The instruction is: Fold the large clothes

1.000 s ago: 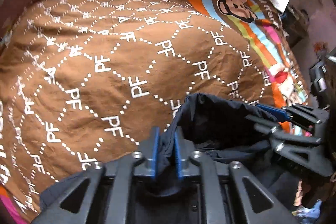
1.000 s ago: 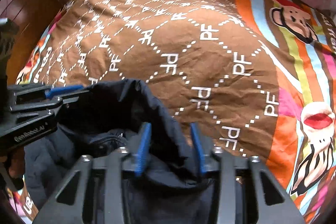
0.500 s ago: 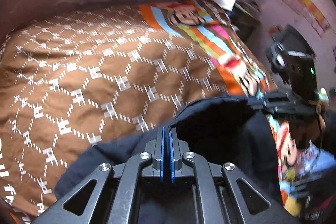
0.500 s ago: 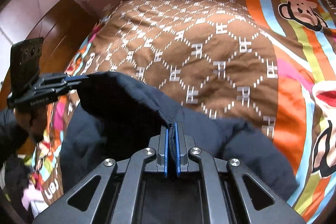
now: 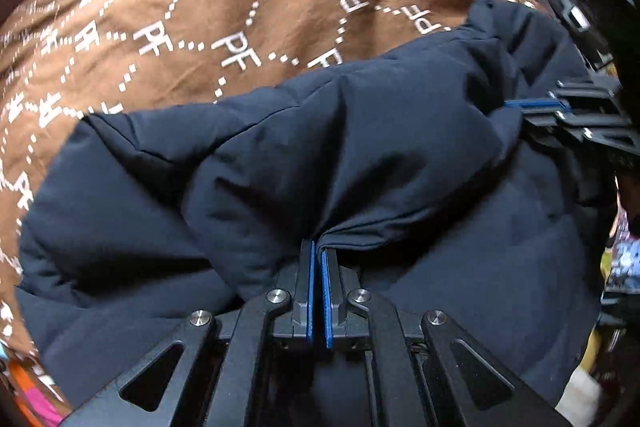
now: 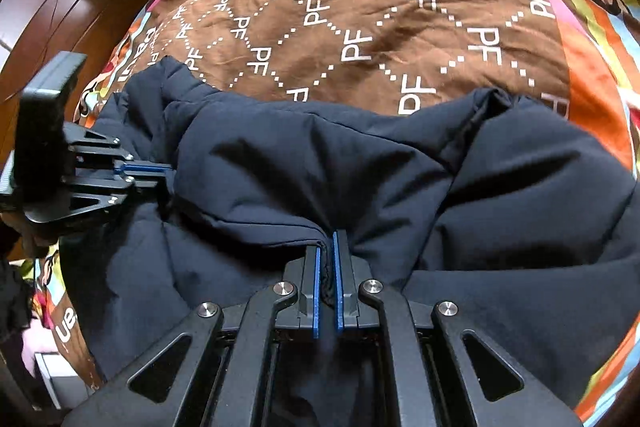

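The jacket, filling the lower frame over the bed, is being spread for folding, each hand-held gripper, left and right, clamping its hem; next comes laying it flat.

The jacket is dark navy; the bedspread is brown with white dotted diamonds, "PF" letters and striped orange edges.
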Demonstrator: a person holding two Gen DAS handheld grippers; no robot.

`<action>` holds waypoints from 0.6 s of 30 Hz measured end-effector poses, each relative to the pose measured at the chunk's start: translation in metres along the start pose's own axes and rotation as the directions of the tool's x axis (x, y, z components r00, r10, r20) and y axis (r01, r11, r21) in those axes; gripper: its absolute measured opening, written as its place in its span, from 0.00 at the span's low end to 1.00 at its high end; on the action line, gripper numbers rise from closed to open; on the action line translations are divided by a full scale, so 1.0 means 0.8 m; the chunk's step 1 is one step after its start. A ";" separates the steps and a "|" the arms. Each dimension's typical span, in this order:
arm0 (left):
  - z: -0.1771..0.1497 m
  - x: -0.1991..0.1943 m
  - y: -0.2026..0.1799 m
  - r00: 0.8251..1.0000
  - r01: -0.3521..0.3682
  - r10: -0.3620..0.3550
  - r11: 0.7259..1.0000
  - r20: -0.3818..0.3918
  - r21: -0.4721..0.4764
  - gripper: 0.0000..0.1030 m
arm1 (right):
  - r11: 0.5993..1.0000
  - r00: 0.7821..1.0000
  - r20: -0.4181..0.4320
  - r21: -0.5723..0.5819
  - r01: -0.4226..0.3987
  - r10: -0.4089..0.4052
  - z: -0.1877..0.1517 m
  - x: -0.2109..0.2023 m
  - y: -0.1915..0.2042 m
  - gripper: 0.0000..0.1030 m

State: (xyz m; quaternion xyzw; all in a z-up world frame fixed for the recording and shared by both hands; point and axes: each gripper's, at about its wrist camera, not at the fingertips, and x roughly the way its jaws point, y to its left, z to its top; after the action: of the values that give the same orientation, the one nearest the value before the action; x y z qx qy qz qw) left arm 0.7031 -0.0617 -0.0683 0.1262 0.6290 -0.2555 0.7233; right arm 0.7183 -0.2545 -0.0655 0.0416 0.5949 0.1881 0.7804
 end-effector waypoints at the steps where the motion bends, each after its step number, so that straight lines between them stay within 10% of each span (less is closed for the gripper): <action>1: -0.001 0.000 0.001 1.000 0.002 -0.002 1.000 0.005 -0.003 0.03 | 1.000 1.000 0.016 0.002 -0.019 0.019 -0.002 -0.007 0.000 0.07; 5: -0.012 -0.015 0.008 0.999 0.041 -0.041 0.999 0.026 -0.020 0.03 | 0.991 0.990 0.055 0.031 -0.132 0.130 -0.009 -0.044 -0.002 0.13; 9: -0.017 -0.029 0.015 0.998 0.062 -0.061 0.998 0.033 -0.006 0.03 | 0.961 0.950 0.178 0.051 -0.270 0.258 0.002 -0.092 -0.007 0.40; 18: -0.038 -0.041 0.013 0.995 0.066 -0.066 0.998 0.071 0.003 0.03 | 0.985 0.993 0.040 0.130 -0.116 0.112 0.054 0.004 -0.003 0.36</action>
State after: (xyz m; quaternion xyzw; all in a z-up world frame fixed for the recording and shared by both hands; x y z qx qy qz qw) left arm 0.6805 -0.0312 -0.0432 0.0964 0.6066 -0.2839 0.7363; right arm 0.7606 -0.2489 -0.0562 0.1300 0.5898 0.1920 0.7736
